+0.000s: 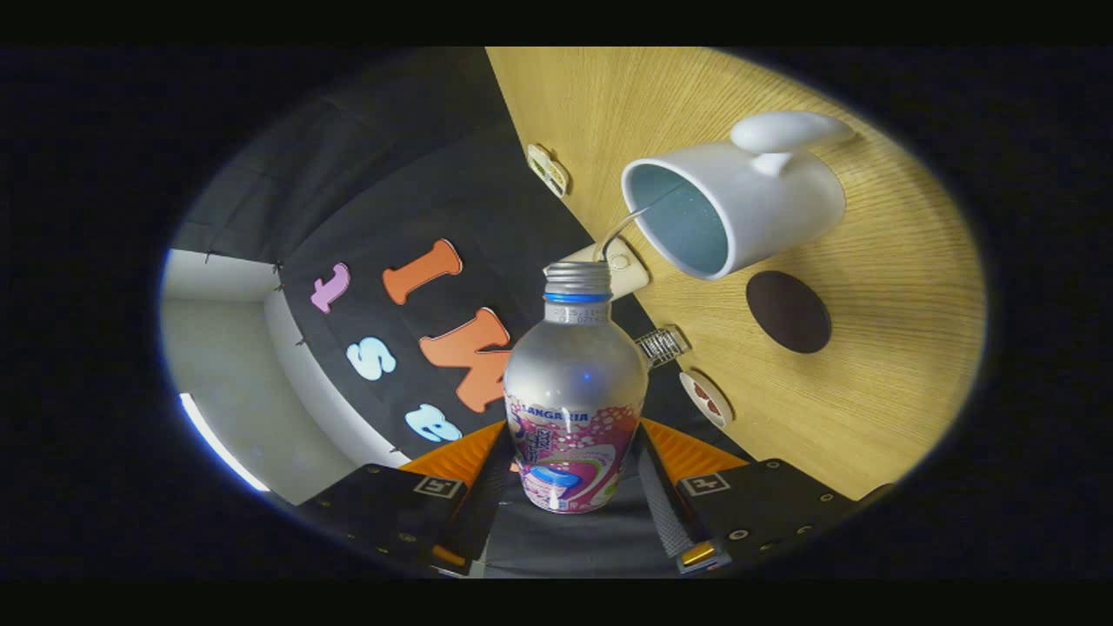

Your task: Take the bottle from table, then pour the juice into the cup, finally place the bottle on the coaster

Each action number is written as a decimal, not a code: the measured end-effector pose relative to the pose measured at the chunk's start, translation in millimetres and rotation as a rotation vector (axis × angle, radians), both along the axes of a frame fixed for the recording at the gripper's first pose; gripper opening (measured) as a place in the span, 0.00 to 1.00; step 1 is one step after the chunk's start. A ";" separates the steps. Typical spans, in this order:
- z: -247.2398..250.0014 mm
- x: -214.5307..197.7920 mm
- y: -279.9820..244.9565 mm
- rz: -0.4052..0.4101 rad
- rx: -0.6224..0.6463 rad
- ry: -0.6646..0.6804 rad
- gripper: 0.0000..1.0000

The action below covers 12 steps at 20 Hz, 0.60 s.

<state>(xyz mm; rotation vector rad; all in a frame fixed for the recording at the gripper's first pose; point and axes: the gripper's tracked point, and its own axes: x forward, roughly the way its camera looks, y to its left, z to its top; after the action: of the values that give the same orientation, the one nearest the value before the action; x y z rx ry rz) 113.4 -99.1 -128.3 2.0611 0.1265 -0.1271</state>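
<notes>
Hand-held gripper (574, 474): nearest item; both fingers pressed against the lower sides of the bottle, one on each flank, pinching it between them. The whole view is rolled sideways, so the tabletop stands tilted beyond the fingers.

Bottle (575, 391): held between the fingers, neck pointing away from the camera toward the cup. Silvery metal body with rounded shoulders; short threaded neck with a blue ring under it; no cap seen on the mouth. Lower half wrapped in a pink and white printed label with blue and green swirls. Contents cannot be told from outside.

Cup (735, 204): white, thick-walled, with a rounded handle (787, 132) on its far side; standing on the tabletop just beyond the bottle's mouth and off to the right of the fingers. Inside pale blue-grey; whether any juice lies in it cannot be told. A thin curved line runs from near the bottle's mouth to the cup's rim; what it is cannot be told.

Coaster (788, 311): dark, round, flat on the tabletop just beside the cup, on its nearer side, apart from the bottle; nothing on it.

Tabletop (869, 391): light wood grain; small clips and a pale fitting along its edge next to the bottle's neck
</notes>
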 end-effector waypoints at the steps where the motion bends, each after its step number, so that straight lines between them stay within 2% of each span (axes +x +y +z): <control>1: 0.7 0.4 0.5 0.000 0.005 -0.001 0.76; 12: 7.5 0.1 -0.4 -0.024 0.090 -0.024 0.76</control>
<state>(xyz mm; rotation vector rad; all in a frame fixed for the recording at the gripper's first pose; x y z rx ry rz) 113.4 -99.5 -120.8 2.1537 0.0940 -0.1133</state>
